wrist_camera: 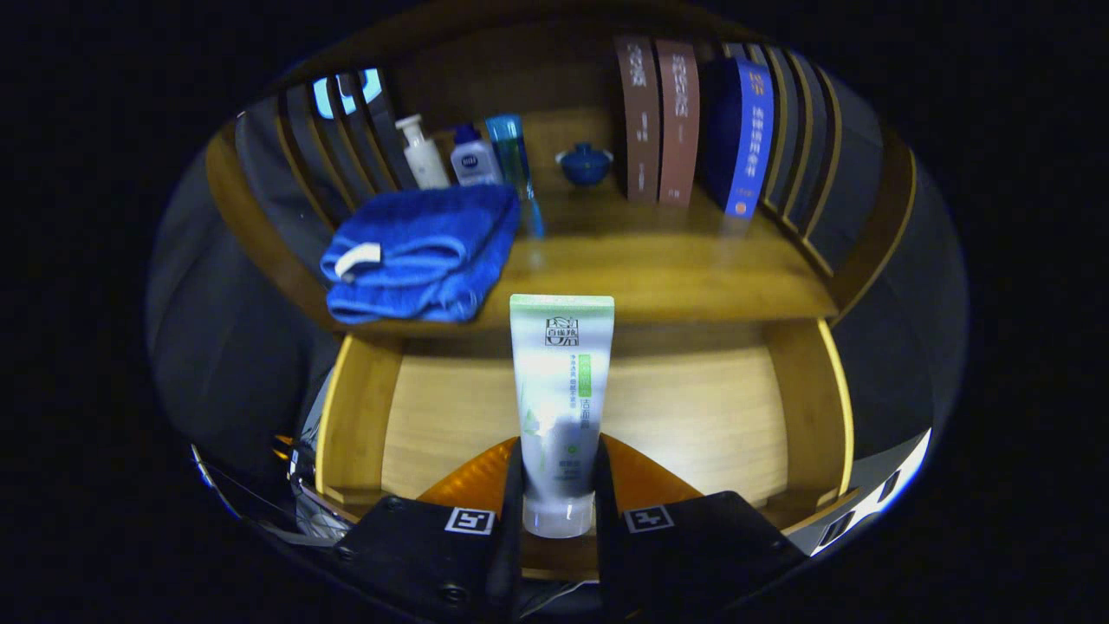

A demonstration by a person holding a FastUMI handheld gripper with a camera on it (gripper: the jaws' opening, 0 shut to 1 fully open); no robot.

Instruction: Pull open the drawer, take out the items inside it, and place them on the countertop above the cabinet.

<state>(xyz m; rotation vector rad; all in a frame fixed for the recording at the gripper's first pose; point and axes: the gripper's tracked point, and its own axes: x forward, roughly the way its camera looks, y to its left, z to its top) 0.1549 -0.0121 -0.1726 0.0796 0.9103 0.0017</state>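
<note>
A white tube with a green end [560, 381] stands upright between my fingers, cap end down. My gripper [559, 498] is shut on the tube near its cap. Below and beyond it lies the open wooden drawer [359, 407], its pale bottom bare where I can see it. Above the drawer runs the wooden countertop [676, 269]. The tube's top edge reaches the countertop's front edge in this view.
On the countertop lies a folded blue towel [420, 251] at the left. Behind it stand a white pump bottle [423, 154], a small blue-capped bottle [474, 158] and a clear blue bottle [511, 156]. A blue lidded bowl [585, 163] and upright books [663, 121] stand at the back.
</note>
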